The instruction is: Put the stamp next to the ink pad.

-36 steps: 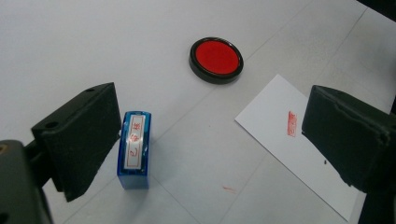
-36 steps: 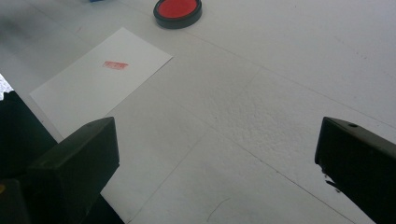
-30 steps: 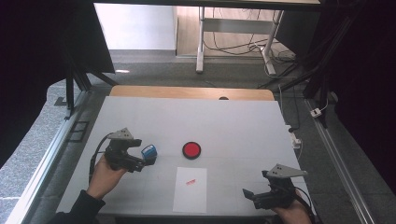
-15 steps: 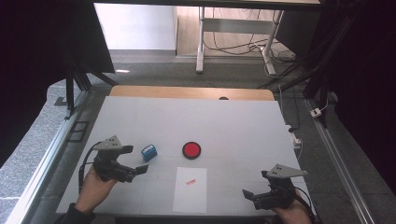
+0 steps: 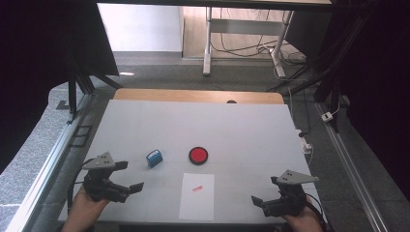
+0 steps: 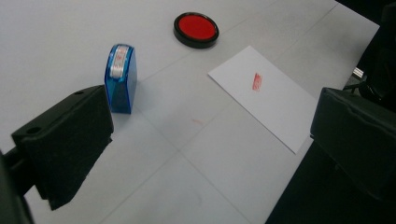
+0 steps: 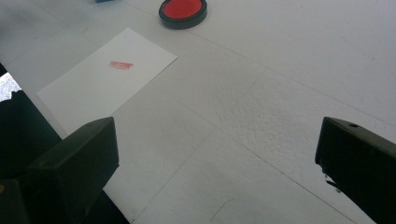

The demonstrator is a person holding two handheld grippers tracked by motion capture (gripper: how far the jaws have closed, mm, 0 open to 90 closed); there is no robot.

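Your white table holds the paper at bottom middle, already stamped. Your left gripper and right gripper sit wide open, holding nothing. The blue stamp stands left of middle; bump it and it may tip.

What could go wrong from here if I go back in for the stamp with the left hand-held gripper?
The blue stamp stands upright on a narrow base, so a jaw could tip it. The open ink pad lies close beside it and could be smeared. The stamped paper lies loose and could slide under the left hand-held gripper.
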